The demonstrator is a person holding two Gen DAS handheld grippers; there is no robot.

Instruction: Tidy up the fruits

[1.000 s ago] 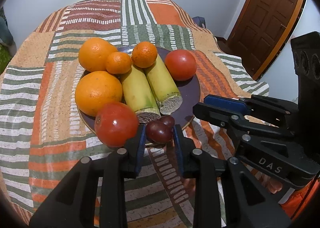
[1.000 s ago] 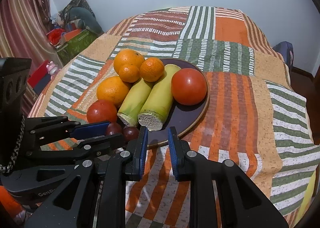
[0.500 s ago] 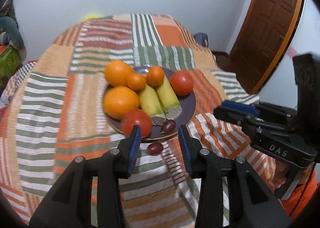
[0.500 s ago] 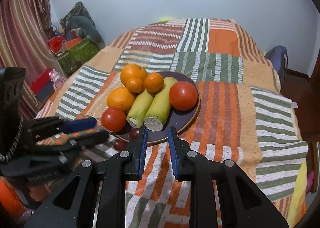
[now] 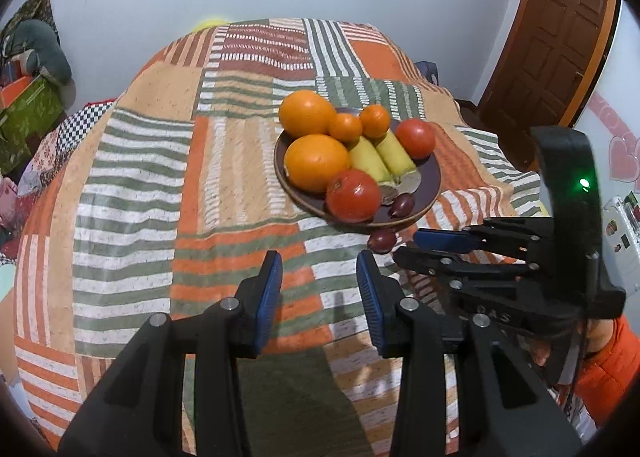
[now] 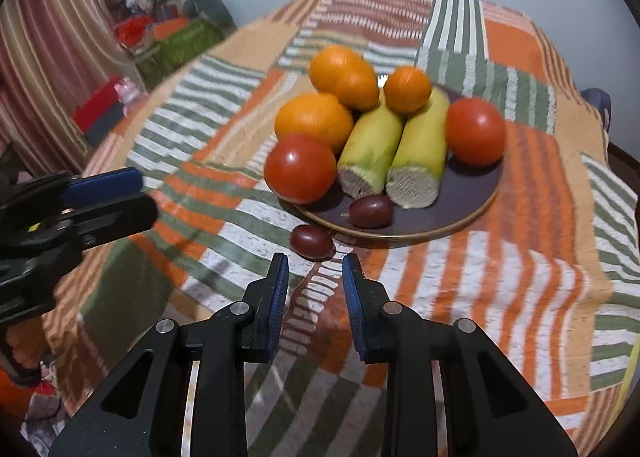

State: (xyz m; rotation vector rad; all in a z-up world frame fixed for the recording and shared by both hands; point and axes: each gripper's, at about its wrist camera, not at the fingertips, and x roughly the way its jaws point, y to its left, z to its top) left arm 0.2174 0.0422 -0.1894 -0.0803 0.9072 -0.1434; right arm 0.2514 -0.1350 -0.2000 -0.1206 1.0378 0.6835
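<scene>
A dark grape has slipped off the brown plate onto the striped cloth, the left gripper has pulled back spread and empty, and the right gripper, jaws just parting, hovers close behind it, likely to return it.

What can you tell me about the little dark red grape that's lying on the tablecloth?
The grape is small, oval, dark red and shiny-skinned. It lies on its side on the striped tablecloth, just off the rim of the brown plate. A second grape sits on the plate. Nothing grips it.
</scene>
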